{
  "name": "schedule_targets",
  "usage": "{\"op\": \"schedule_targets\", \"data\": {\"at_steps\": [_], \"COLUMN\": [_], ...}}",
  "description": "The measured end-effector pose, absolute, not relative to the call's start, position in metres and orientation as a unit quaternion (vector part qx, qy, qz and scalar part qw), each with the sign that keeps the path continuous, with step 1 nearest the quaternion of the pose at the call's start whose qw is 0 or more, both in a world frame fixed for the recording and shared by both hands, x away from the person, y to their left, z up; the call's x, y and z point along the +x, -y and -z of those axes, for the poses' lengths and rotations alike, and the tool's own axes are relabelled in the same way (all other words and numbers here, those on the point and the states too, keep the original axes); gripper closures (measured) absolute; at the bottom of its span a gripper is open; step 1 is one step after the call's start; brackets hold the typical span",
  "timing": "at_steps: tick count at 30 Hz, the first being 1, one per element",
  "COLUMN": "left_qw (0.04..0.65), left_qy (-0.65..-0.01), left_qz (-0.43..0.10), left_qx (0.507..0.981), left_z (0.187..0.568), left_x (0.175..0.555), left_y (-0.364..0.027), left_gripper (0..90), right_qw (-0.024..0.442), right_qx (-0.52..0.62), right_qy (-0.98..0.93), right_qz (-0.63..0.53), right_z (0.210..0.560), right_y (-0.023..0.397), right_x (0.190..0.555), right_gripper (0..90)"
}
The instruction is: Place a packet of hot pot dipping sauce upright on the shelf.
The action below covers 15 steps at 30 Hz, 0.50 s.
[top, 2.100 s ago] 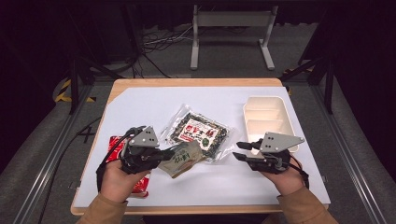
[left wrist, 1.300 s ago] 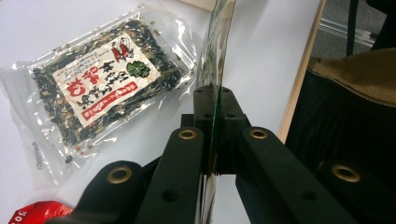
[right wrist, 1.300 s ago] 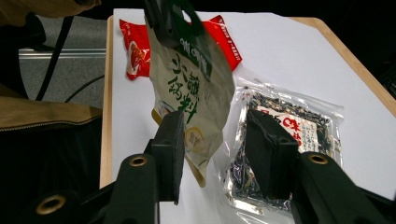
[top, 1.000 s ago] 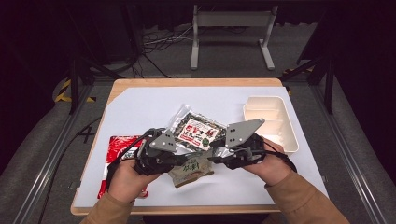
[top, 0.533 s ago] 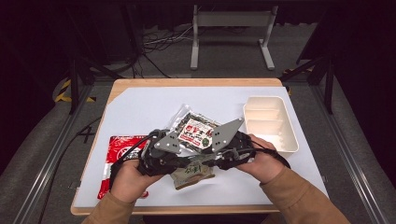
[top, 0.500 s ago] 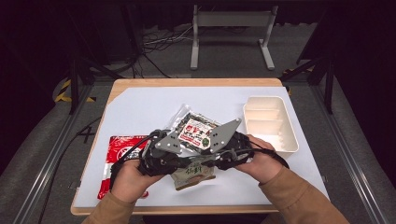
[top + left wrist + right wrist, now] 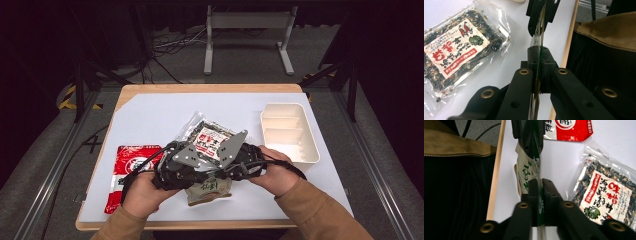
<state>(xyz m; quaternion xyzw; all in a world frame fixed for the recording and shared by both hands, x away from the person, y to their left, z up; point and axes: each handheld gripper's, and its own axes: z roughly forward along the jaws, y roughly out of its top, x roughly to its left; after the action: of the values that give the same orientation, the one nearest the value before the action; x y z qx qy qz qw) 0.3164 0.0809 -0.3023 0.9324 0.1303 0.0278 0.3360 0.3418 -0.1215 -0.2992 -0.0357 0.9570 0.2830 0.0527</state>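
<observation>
Wooden-edged table [image 7: 150, 91] covered by a white sheet. Laid directly on it: a red-and-white printed flat packet [image 7: 131, 165] at near left; a clear plastic bag of dark dried seaweed with a red-and-white label [image 7: 202, 132] at centre; a cream plastic compartment tray [image 7: 314, 150] at right, well apart from the bag.

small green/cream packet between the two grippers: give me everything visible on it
The small packet is a flat, thin pouch, cream with green print and a tan lower edge, film-like and slightly crumpled. It is held on edge above the white table cover, near the front edge. The left gripper and right gripper are both shut on its top edge, from opposite ends. Print is too small to read.
</observation>
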Motion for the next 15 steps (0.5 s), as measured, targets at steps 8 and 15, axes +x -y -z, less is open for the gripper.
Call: {"op": "schedule_targets", "data": {"at_steps": [8, 15], "left_qw": [0.37, 0.418], "left_qy": [-0.152, -0.169], "left_qz": [-0.013, -0.016], "left_qx": [0.917, 0.893], "left_z": [0.296, 0.288], "left_x": [0.318, 0.319], "left_y": [-0.091, -0.112], "left_gripper": [61.7, 41.9], "right_qw": [0.07, 0.082], "right_qx": [-0.028, 0.004], "right_qy": [-0.957, -0.954], "right_qz": [-0.279, -0.287], "right_z": [0.295, 0.284], "right_y": [0.124, 0.141], "right_x": [0.34, 0.344], "right_gripper": [89.0, 89.1]}}
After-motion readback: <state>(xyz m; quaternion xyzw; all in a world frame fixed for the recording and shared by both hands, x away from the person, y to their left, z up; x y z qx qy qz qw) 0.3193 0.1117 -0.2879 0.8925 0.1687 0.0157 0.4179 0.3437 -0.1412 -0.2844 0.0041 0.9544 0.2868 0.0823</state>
